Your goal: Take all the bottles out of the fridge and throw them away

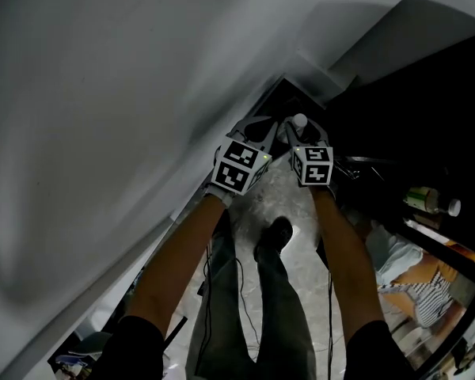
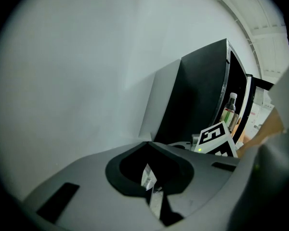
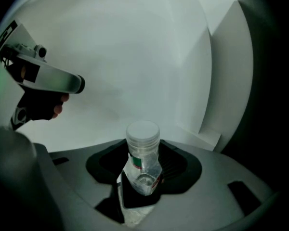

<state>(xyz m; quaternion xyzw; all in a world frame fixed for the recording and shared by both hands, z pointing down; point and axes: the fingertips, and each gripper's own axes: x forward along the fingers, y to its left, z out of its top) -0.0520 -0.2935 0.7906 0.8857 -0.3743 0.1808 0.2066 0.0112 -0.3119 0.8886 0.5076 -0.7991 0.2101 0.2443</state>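
Bottle (image 3: 142,162): clear plastic, white cap (image 3: 143,133), a strip of red and green label below the neck, shoulder looks dented. It sits between the jaws of the right gripper (image 3: 140,189), cap pointing away from the camera, pads pressed on its sides. Lower body is cut off by the bottom edge and the label print is unreadable.

Far left is a plain white wall (image 1: 103,93). Left gripper (image 2: 151,191) has its jaws shut together with nothing between them. In the head view it is held out just beside the right gripper (image 1: 298,131), both low in front of the person, above a pale floor (image 1: 289,188). Only the bottle's cap (image 1: 300,120) shows there, the rest is hidden by the gripper.

At right stands a black fridge (image 2: 202,95) with its door open. A second bottle (image 2: 229,110) stands upright in it, pale cap, yellowish label, small and dim. The fridge's inside is too dark to make out, and so is the corner ahead of the grippers.
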